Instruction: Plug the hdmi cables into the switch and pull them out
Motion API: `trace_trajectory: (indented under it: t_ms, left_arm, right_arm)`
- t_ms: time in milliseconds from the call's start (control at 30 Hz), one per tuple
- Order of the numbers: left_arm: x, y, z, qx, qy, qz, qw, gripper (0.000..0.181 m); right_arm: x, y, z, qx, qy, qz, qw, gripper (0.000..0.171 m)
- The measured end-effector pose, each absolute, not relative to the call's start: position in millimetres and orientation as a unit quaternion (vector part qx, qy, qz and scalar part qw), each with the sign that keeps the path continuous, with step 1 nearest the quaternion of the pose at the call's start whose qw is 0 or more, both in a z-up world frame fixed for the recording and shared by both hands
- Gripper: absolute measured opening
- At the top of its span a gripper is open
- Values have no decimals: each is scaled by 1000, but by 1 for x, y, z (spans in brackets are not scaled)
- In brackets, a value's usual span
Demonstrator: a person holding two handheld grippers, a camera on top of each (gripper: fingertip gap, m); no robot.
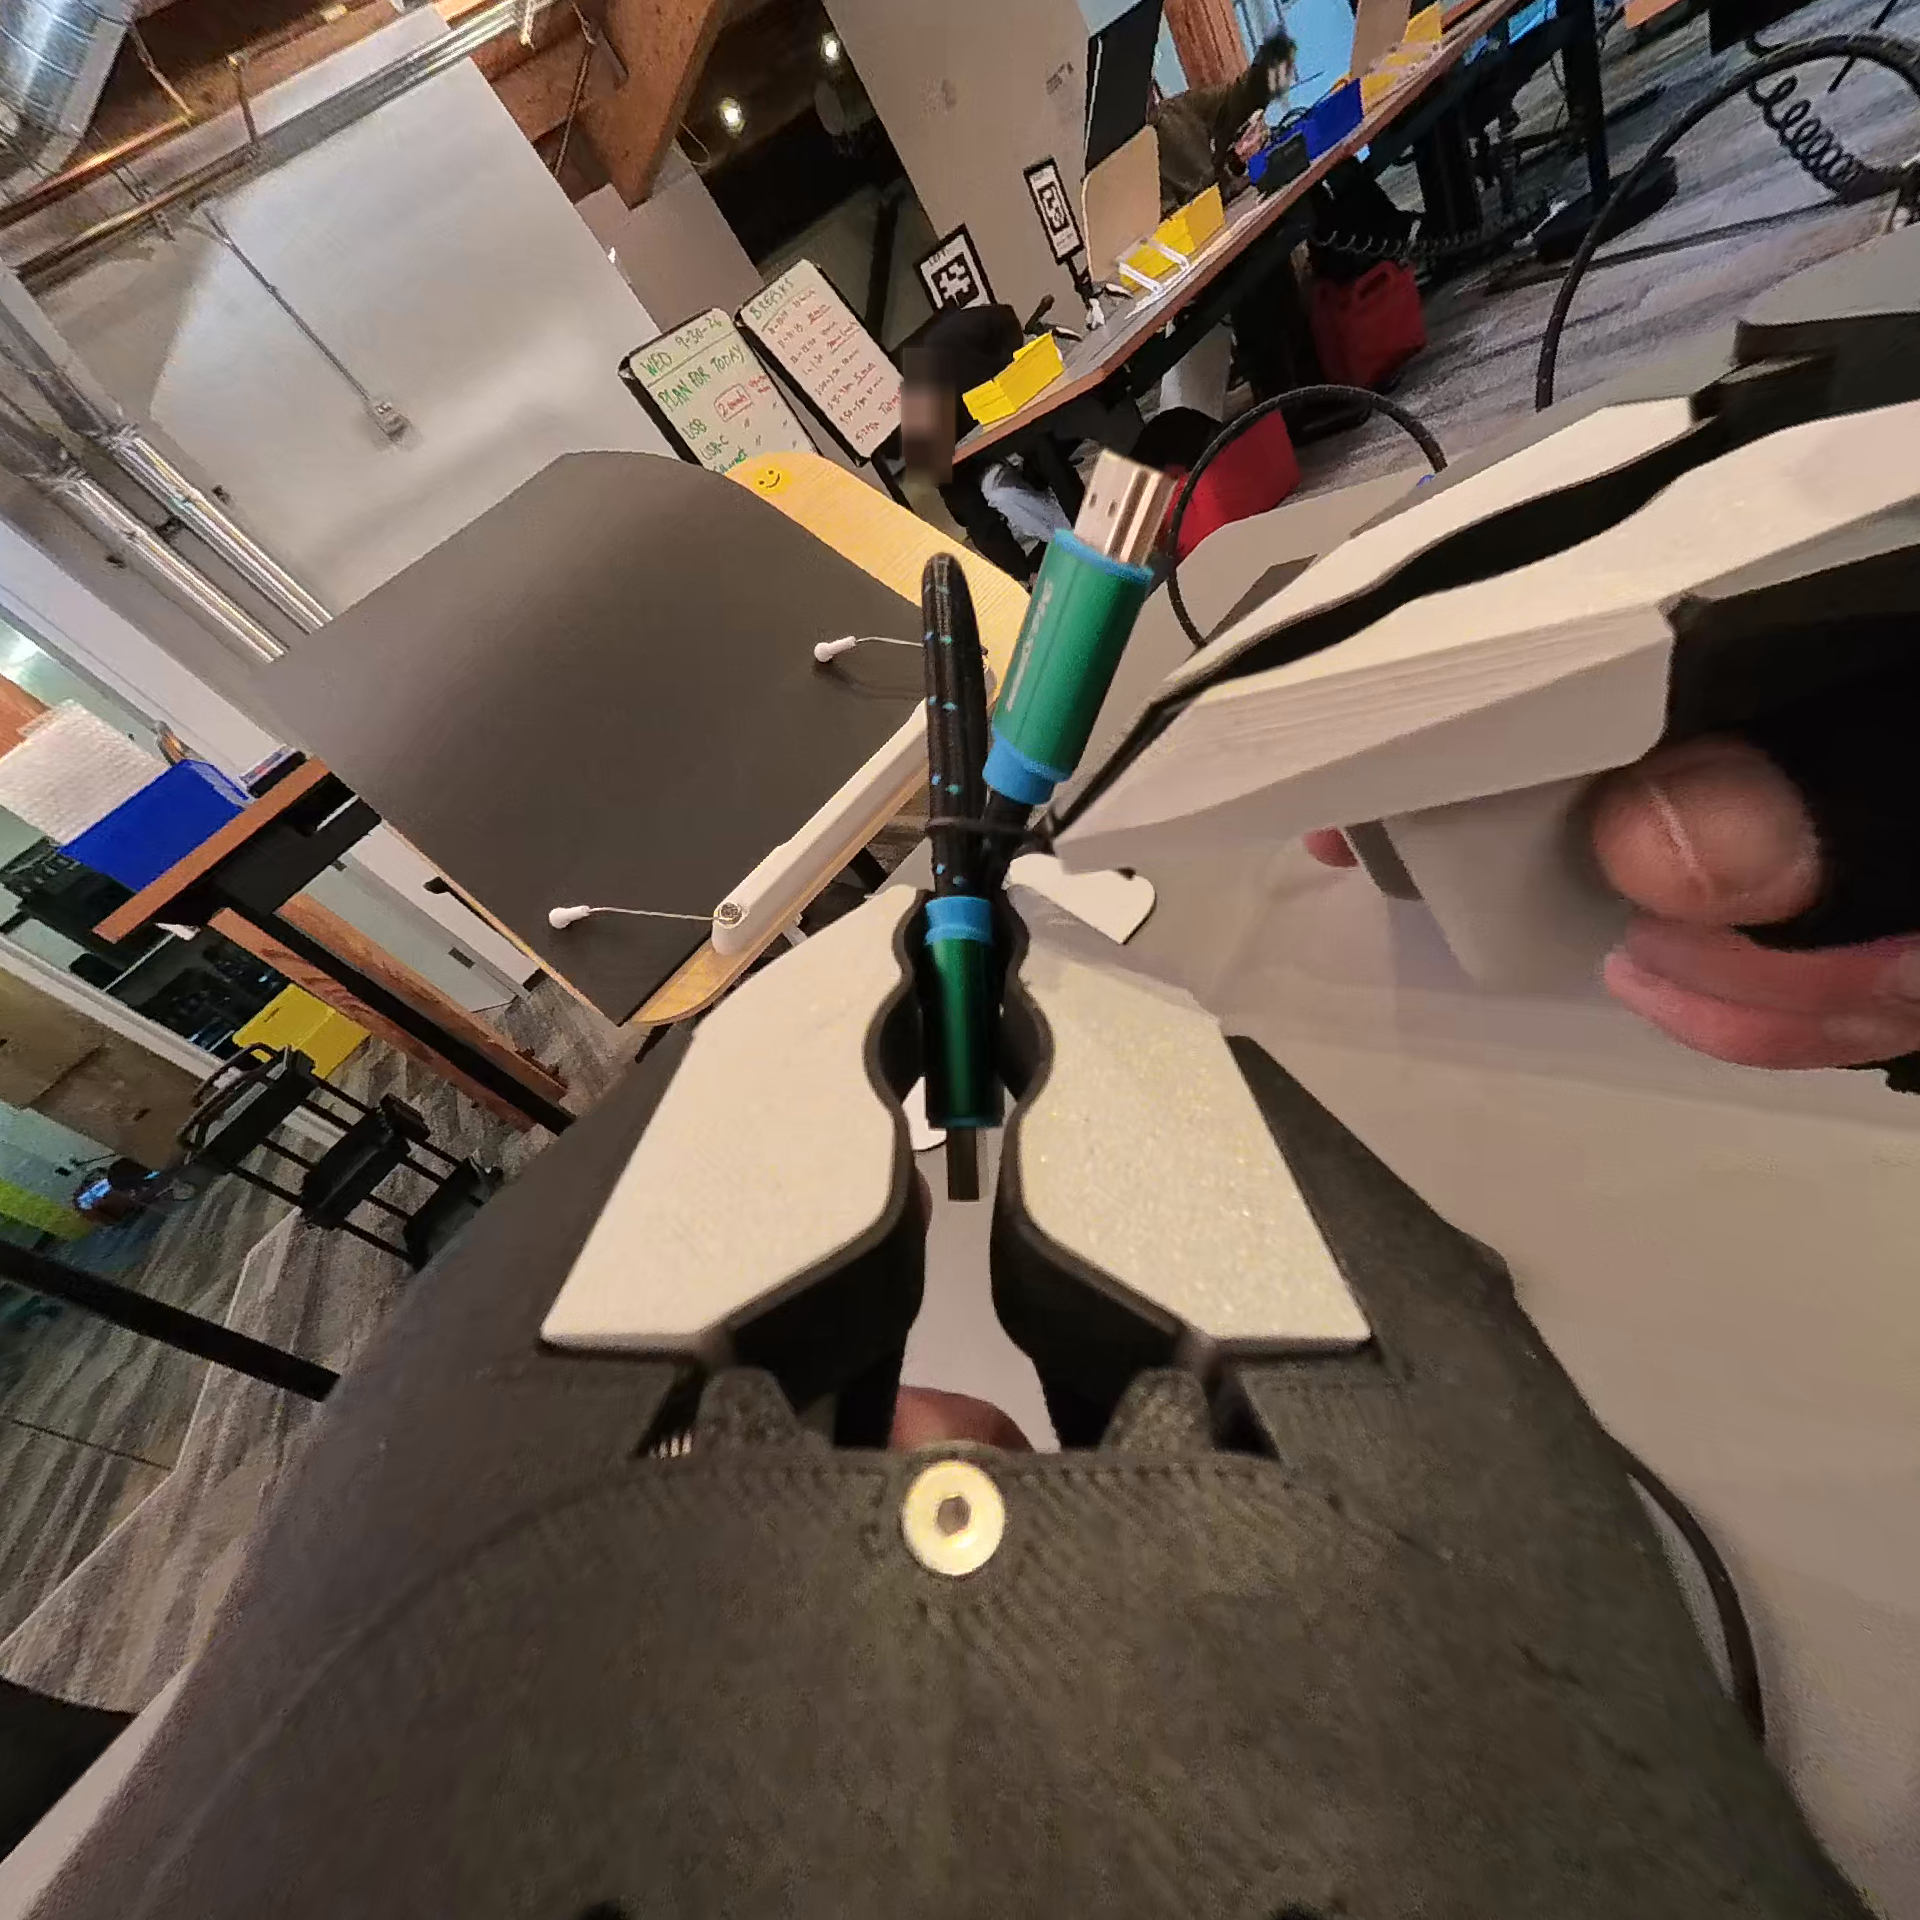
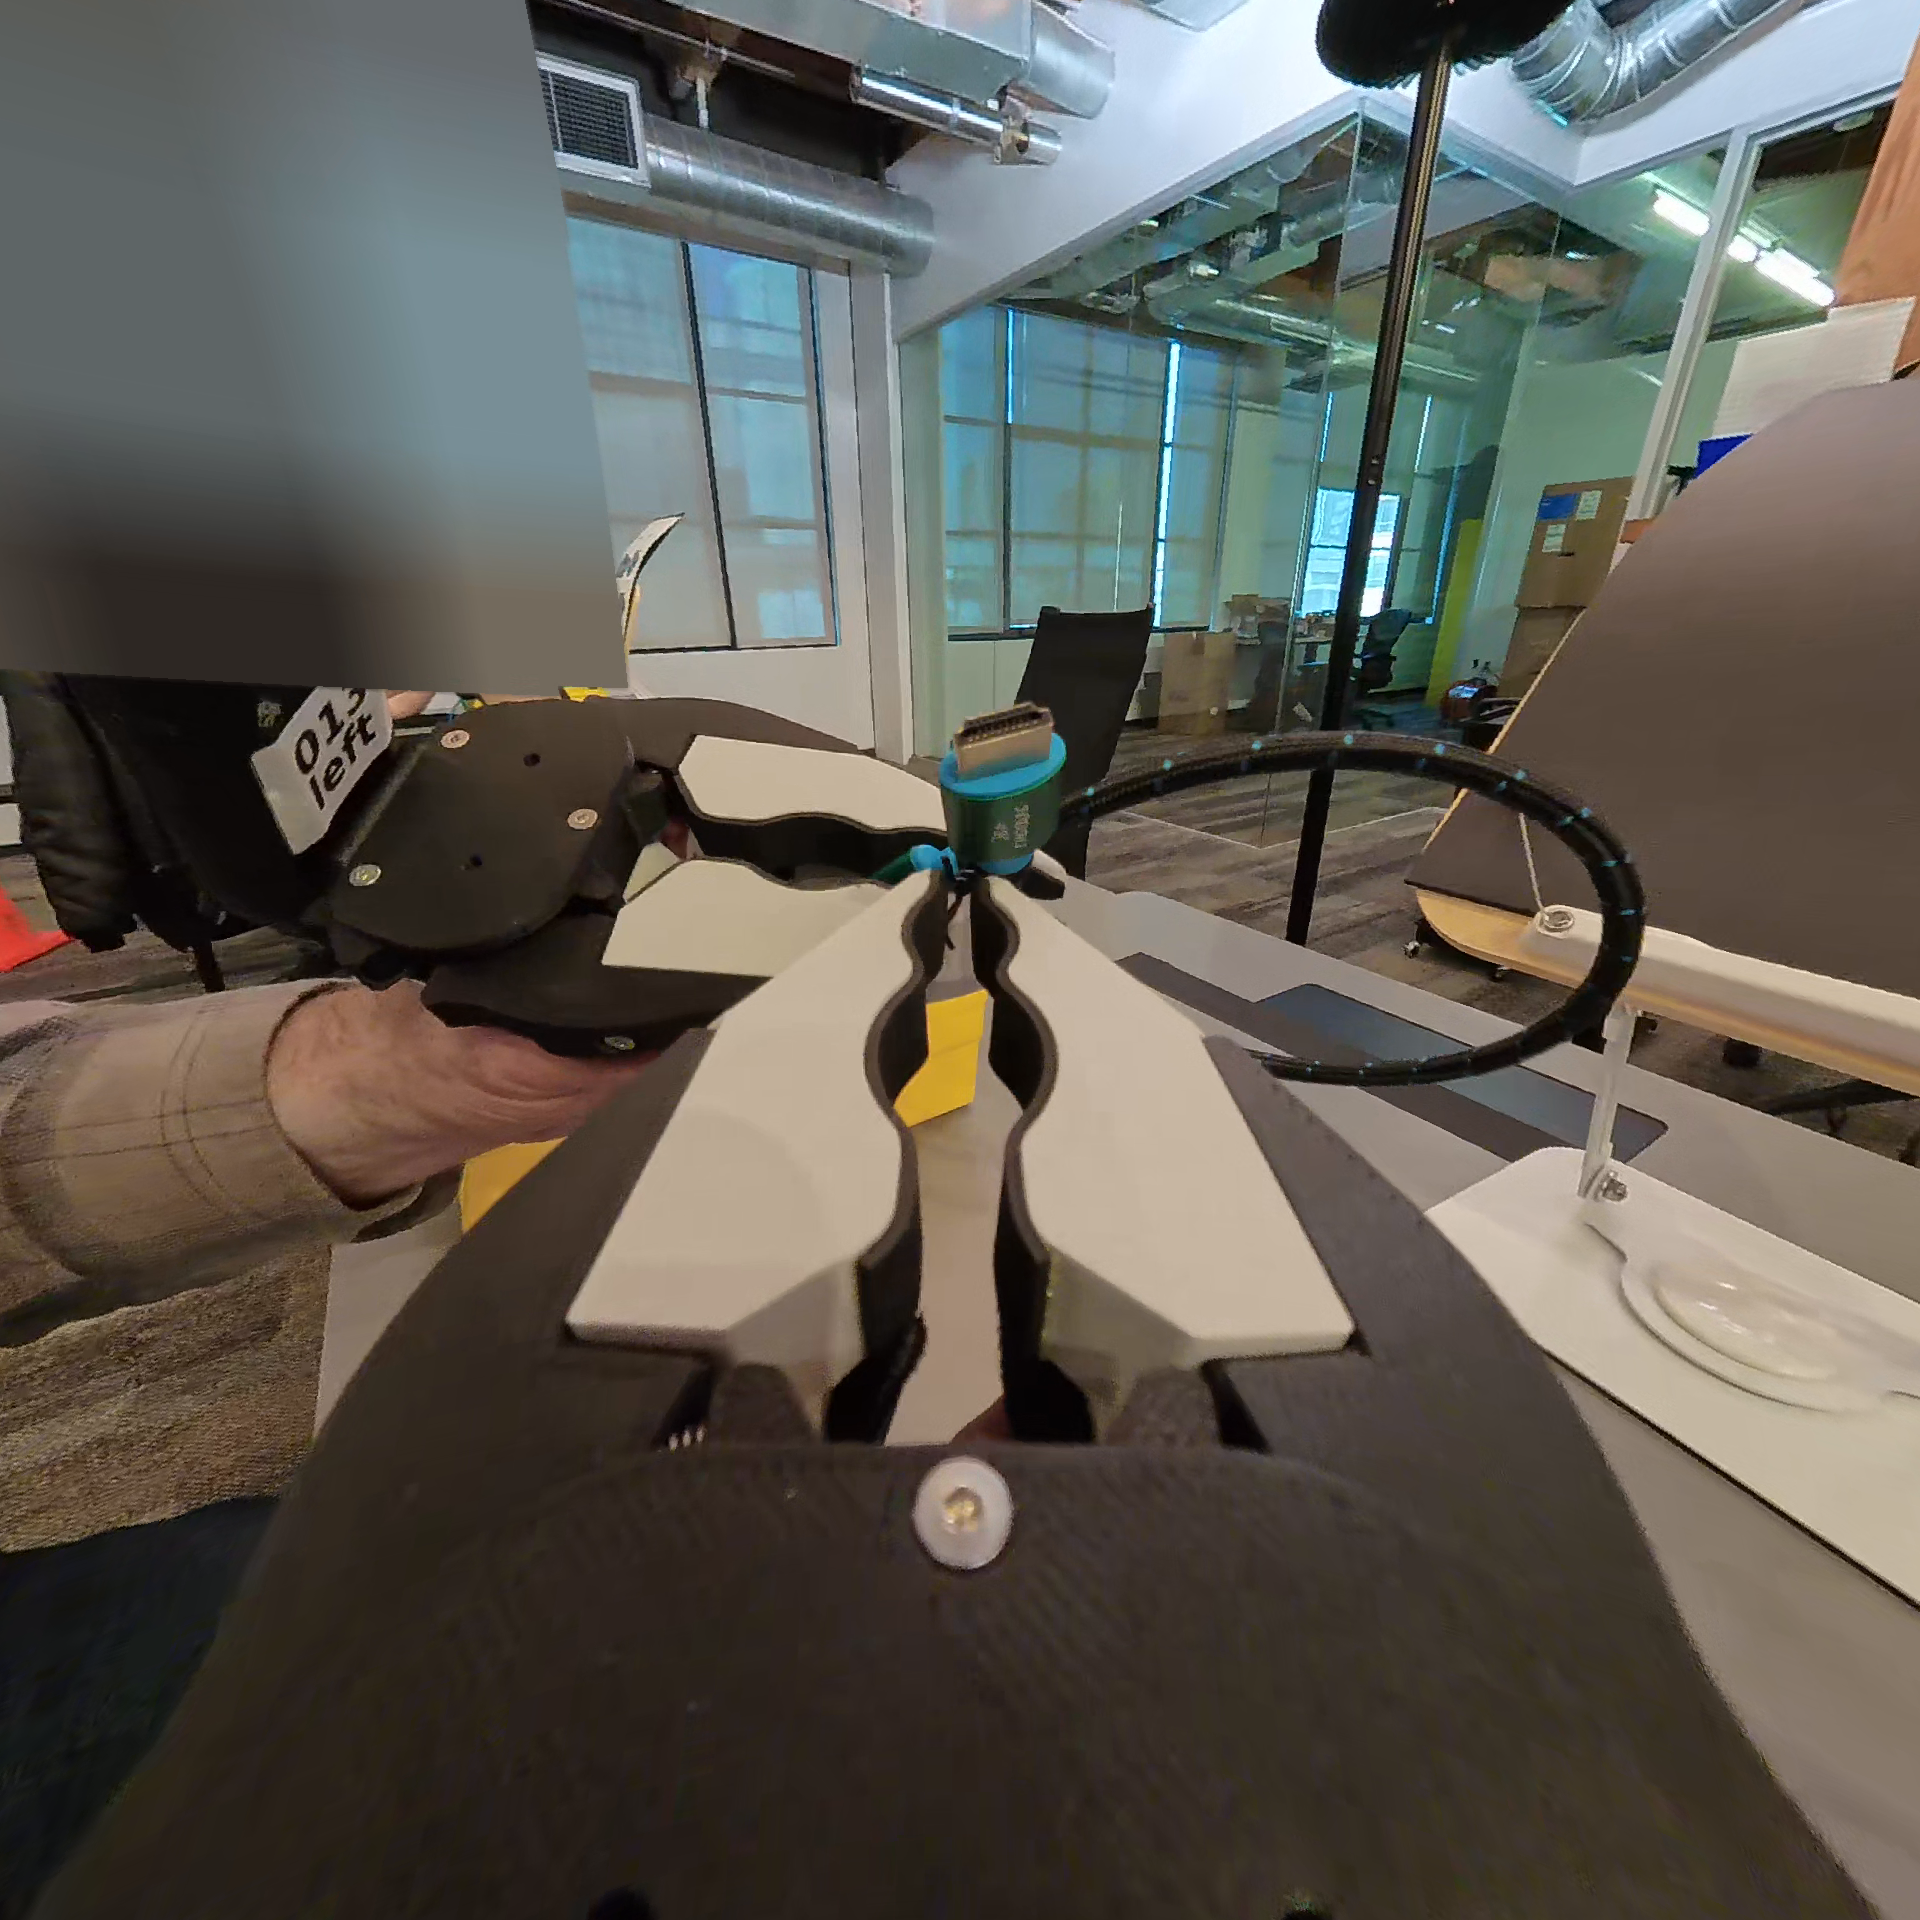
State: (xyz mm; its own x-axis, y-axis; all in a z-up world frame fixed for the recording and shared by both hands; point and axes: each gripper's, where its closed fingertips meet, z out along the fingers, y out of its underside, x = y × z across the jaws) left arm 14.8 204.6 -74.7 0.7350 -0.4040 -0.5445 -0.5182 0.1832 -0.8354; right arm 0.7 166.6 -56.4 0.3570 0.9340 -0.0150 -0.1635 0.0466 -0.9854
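In the left wrist view, the left gripper [image 1: 961, 997] is seen pressed together on a green metallic HDMI plug with blue rubber collars [image 1: 958, 1023], clamped in the scalloped recess between its white, grainy finger plates, the connector end pointing back toward the camera. The hold sits on the rigid barrel, probably because the braid would give no control over the plug. Ahead of the tips, the black braided cable with blue flecks [image 1: 954, 707] is folded back on itself and bound by a thin black tie [image 1: 977, 828]. Beside the fold, the second green HDMI plug with a bare gold-toned metal tip [image 1: 1070, 644] stands forward and to the right. The right gripper [image 1: 1049, 836] comes in from the right, its tips at the tie, held by a hand [image 1: 1756, 914]. No switch is visible here.

In the right wrist view, the right gripper [image 2: 954, 904] is nearly pressed together, and the tie and cable neck [image 2: 951, 883] lie at its very tips; whether they are truly pinched or merely touched cannot be told, since the tips hide the contact. Just beyond the tips, the second plug [image 2: 1003, 790] stands upright, its flat trapezoid mouth showing. The braided cable [image 2: 1558, 831] sweeps right in a stiff loop. To the left, the black textured body of the left gripper [image 2: 914, 842] is held level by a hand [image 2: 416, 1081]. The bundle seems to be steadied so that the tie can be worked off. The switch is not seen here either.
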Motion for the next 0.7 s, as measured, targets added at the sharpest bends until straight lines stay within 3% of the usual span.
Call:
trace_trajectory:
  t_ms: [467,700]
  left_arm:
    - [13,203,-76,-638,364,63,676,9]
    - [10,203,-77,-636,355,78,681,9]
  right_arm:
    - [2,169,-58,-544,-346,453,616,2]
    - [4,172,-58,-554,-265,581,534,0]
